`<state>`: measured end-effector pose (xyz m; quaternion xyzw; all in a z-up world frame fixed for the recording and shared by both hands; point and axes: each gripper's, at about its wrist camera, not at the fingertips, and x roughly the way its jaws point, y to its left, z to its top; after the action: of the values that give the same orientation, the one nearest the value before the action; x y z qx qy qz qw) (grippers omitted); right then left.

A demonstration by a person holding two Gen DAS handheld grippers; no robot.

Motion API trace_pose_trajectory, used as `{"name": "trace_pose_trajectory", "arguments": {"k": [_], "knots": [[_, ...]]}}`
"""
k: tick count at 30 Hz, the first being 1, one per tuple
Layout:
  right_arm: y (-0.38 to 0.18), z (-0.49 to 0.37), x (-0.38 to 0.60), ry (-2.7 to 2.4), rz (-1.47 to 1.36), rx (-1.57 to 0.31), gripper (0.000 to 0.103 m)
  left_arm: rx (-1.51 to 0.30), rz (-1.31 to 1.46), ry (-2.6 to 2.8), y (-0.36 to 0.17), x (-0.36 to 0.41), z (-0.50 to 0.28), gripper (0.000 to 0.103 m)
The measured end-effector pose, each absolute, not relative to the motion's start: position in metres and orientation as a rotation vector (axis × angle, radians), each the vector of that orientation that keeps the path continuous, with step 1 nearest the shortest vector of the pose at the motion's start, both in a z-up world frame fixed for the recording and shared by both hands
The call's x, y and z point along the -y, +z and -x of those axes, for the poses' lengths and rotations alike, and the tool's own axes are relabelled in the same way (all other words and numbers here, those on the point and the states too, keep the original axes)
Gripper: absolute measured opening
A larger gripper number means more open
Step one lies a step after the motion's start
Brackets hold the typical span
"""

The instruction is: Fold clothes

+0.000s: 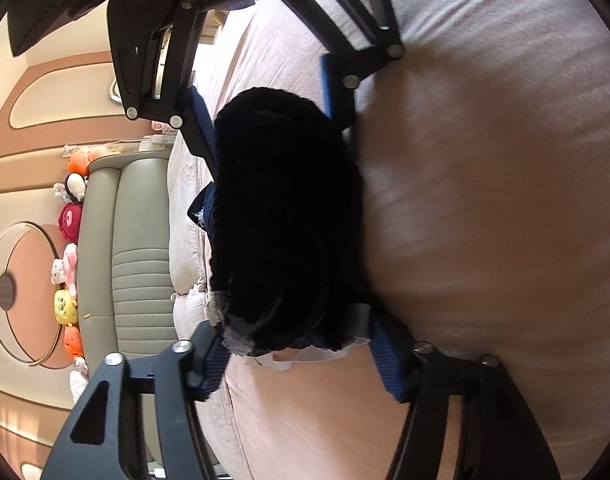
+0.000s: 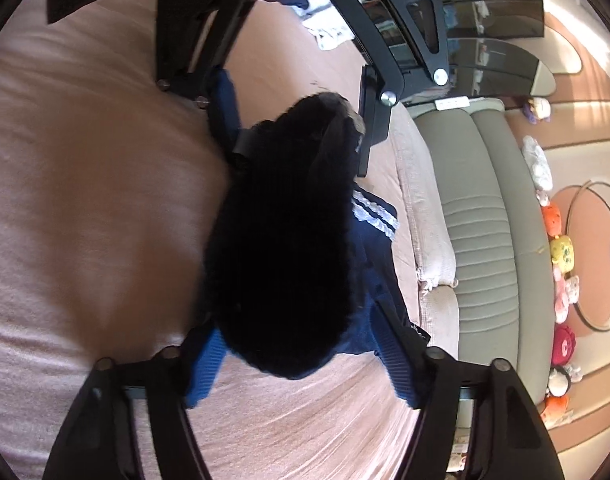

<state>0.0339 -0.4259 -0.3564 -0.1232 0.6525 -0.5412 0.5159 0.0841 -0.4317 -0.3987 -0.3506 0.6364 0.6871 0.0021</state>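
Observation:
A bundled dark fleece garment (image 1: 285, 220) with navy cloth, white stripes (image 2: 375, 214) and white lace trim lies on the pink bed sheet (image 1: 485, 200). My two grippers meet it from opposite ends. In the left wrist view my left gripper (image 1: 295, 332) has its blue pads (image 1: 387, 360) pressed against the sides of the near end, and my right gripper (image 1: 279, 144) clamps the far end. The right wrist view mirrors this: the right gripper (image 2: 299, 320) holds the near end of the garment (image 2: 281, 248), and the left gripper (image 2: 301, 156) holds the far end.
A grey-green padded headboard (image 1: 141, 240) runs along the bed's edge, with a pale quilted cover (image 1: 183, 240) against it. Several plush toys (image 1: 71, 220) line the ledge behind. More clothes (image 2: 329, 32) lie at the bed's far end, near dark glass shelves (image 2: 497, 20).

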Motion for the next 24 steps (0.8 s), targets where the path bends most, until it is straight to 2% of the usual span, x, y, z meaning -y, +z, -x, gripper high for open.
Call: {"name": "trace_pose_trajectory", "arguments": {"k": [1, 2, 4, 8, 24], "knots": [[-0.362, -0.038, 0.423, -1.268, 0.316, -1.593, 0.035, -2.029, 1.089, 2.127, -0.405, 0.429, -0.088, 0.020], [-0.369, -0.041, 0.420, -1.233, 0.335, -1.622, 0.017, -2.063, 1.076, 2.098, -0.412, 0.426, -0.091, 0.014], [-0.380, -0.045, 0.415, -1.210, 0.387, -1.660, 0.010, -2.093, 1.066, 2.092, -0.417, 0.423, -0.092, 0.012], [-0.378, -0.042, 0.419, -1.235, 0.350, -1.634, 0.010, -1.966, 1.128, 2.155, -0.407, 0.423, -0.083, 0.012], [-0.363, -0.044, 0.430, -1.135, 0.254, -1.638, 0.010, -1.882, 1.236, 2.148, -0.398, 0.428, -0.076, 0.015]]}}
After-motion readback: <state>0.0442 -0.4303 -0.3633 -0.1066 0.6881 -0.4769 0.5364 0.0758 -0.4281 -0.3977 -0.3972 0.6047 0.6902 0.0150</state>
